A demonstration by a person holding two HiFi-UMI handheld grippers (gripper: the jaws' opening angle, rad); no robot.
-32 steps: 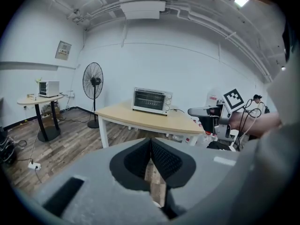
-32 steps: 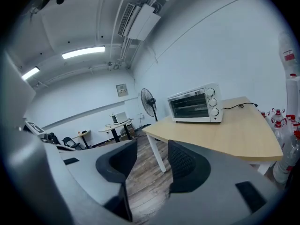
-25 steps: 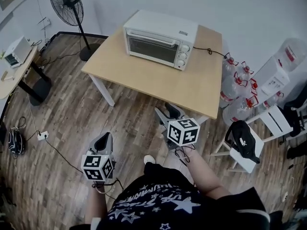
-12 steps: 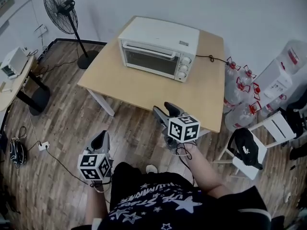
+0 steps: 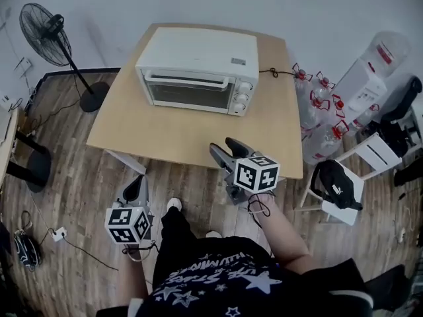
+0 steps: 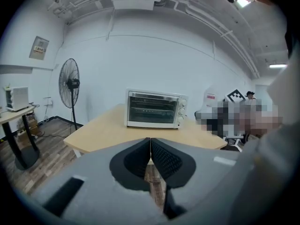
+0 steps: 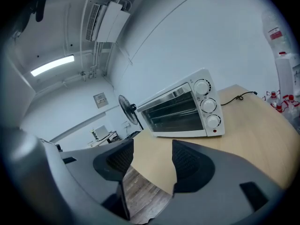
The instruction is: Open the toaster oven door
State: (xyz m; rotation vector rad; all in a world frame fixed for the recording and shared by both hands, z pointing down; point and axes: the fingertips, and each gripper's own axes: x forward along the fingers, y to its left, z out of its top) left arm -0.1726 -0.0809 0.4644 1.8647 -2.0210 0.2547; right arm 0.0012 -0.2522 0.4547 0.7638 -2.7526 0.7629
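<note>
Approach: right gripper (image 5: 228, 150), jaws opening and empty, should meet the toaster oven (image 5: 198, 51) door handle (image 5: 187, 79) squarely; left gripper (image 5: 137, 189) closed, empty.

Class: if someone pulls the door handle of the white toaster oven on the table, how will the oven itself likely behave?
The toaster oven looks wide and low, so it probably won't tip. It stands on a smooth table, so it may slide forward. Its cord lies loose, likely offering no restraint.
</note>
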